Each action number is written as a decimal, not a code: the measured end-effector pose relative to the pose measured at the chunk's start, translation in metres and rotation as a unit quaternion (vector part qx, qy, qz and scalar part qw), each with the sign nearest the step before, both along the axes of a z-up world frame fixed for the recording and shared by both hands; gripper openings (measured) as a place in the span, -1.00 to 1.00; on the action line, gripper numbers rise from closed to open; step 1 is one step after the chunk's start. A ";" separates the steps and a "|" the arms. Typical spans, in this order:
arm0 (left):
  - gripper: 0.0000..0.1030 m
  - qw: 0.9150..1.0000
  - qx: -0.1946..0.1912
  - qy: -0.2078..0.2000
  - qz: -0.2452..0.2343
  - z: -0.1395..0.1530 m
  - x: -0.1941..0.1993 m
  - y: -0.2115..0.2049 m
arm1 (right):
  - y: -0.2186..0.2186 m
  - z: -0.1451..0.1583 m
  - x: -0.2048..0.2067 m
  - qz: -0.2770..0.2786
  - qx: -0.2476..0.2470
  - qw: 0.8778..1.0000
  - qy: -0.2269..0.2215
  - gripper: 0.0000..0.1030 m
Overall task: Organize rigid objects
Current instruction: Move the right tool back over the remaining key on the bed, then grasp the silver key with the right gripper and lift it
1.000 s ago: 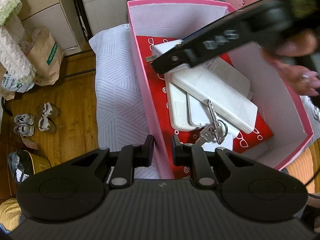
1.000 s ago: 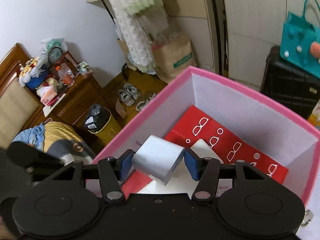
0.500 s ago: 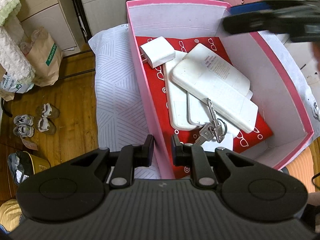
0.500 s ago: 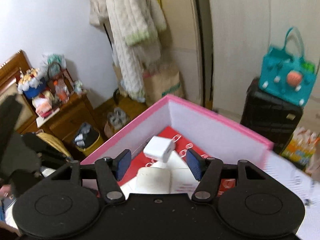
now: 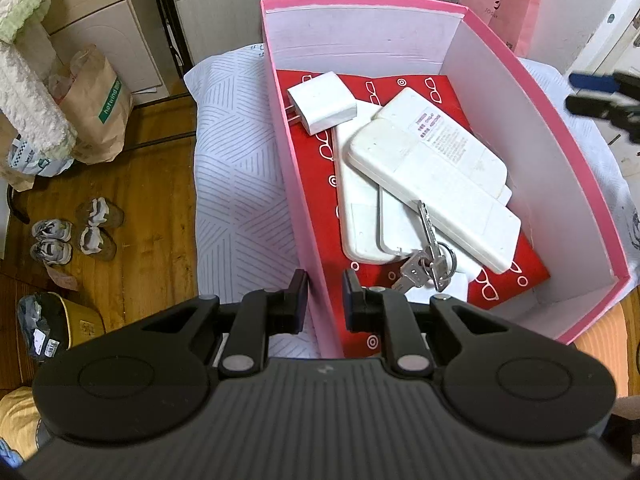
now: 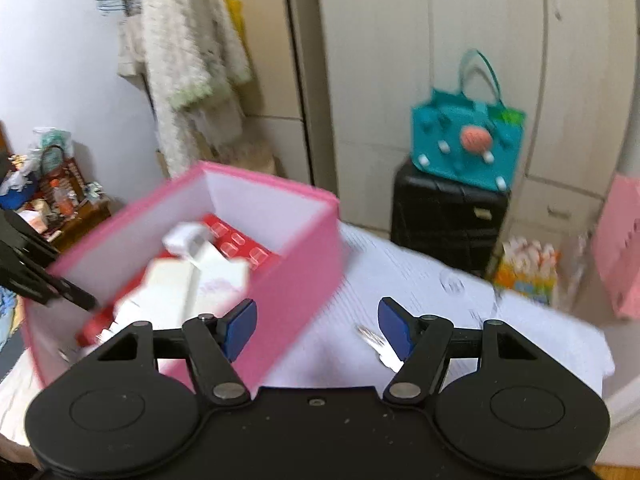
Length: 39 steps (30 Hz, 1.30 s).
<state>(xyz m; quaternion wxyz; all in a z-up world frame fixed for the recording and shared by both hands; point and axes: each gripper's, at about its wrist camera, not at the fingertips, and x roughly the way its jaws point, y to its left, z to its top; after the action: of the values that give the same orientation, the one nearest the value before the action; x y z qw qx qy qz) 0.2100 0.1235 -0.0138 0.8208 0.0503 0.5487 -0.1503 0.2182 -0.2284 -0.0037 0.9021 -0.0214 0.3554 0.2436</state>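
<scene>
Our left gripper (image 5: 325, 294) is clenched on the pink box (image 5: 304, 208) wall at its near-left corner. Our right gripper (image 6: 316, 326), fingers opening and empty, hangs over a metal key (image 6: 378, 346) on the bed: light, stiff, slippery, best pinched across its flat blade.

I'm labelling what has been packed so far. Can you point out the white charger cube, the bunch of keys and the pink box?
white charger cube (image 5: 322, 101), left wrist view, top face.
bunch of keys (image 5: 430, 262), left wrist view, by the ring.
pink box (image 5: 362, 1), left wrist view, far rim.
</scene>
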 end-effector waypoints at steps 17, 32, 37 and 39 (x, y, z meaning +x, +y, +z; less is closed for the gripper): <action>-0.71 1.000 0.017 0.004 0.000 -0.001 0.001 -0.007 | 0.003 -0.085 0.028 -0.011 -0.052 0.998 -0.031 -0.41; -0.71 1.000 0.020 -0.002 -0.009 -0.001 -0.002 -0.007 | 0.011 -0.044 -0.028 -0.018 -0.023 0.993 -0.117 -0.86; -0.71 0.999 0.033 0.000 -0.019 -0.002 -0.004 -0.011 | 0.023 -0.008 -0.061 -0.002 -0.001 0.984 -0.178 -0.86; -0.71 0.999 0.032 0.000 -0.019 -0.002 -0.004 -0.011 | 0.027 0.007 -0.072 0.002 0.016 0.980 -0.200 -0.86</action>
<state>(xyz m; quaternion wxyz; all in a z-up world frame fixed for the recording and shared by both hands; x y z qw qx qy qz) 0.2059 0.1125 -0.0162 0.8158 0.0872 0.5523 -0.1481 0.1464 -0.2013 0.0036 0.9547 -0.0563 0.1636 0.2419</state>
